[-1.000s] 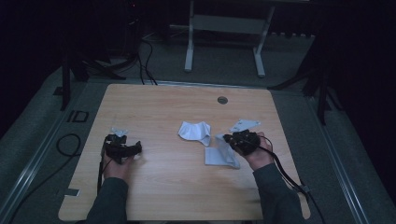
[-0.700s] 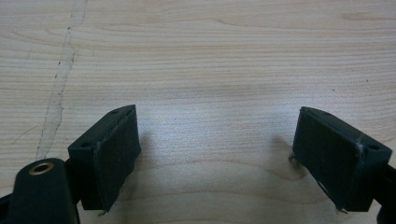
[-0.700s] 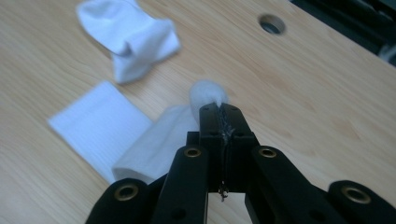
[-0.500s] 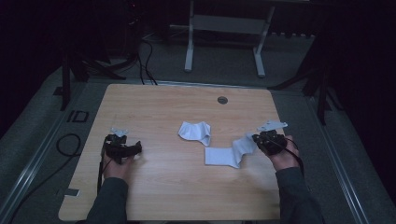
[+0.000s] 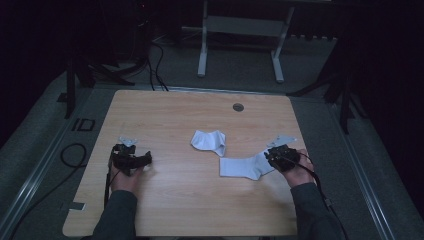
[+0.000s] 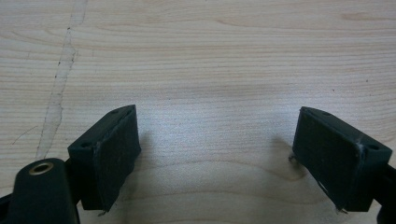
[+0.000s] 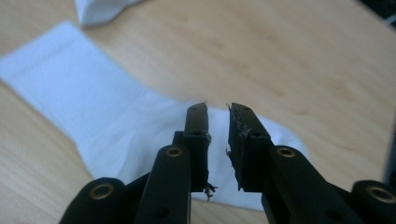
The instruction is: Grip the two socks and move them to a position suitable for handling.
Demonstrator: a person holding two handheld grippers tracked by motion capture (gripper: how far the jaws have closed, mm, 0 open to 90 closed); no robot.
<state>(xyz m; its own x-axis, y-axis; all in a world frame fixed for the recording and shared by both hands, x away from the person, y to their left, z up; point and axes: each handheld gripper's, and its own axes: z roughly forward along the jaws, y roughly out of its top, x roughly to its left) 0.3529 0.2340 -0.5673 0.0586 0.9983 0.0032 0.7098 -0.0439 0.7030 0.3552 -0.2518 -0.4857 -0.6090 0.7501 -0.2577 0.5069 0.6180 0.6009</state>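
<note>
Two white socks lie on the wooden table [image 5: 200,210]. One sock is crumpled [image 5: 210,141] [image 7: 100,9] near the middle. The other, a flat sock [image 5: 245,167] [image 7: 93,116], is stretched out to its right. My right gripper [image 5: 270,156] [image 7: 218,109] hangs over the flat sock's right end. Its jaws have just been opening; a narrow gap shows between them and nothing is pinched in it. My left gripper [image 5: 142,160] [image 6: 217,154] rests at the table's left, open wide over bare wood.
A round cable hole [image 5: 238,107] sits near the table's far edge. Beyond the table a metal stand [image 5: 240,45] and cables [image 5: 155,65] are on the dark floor. The right gripper's cable [image 5: 320,190] trails along the forearm.
The right gripper moved right and slightly down, drawing the flat sock's end out with it, and its jaws have parted. The left gripper stayed put.
</note>
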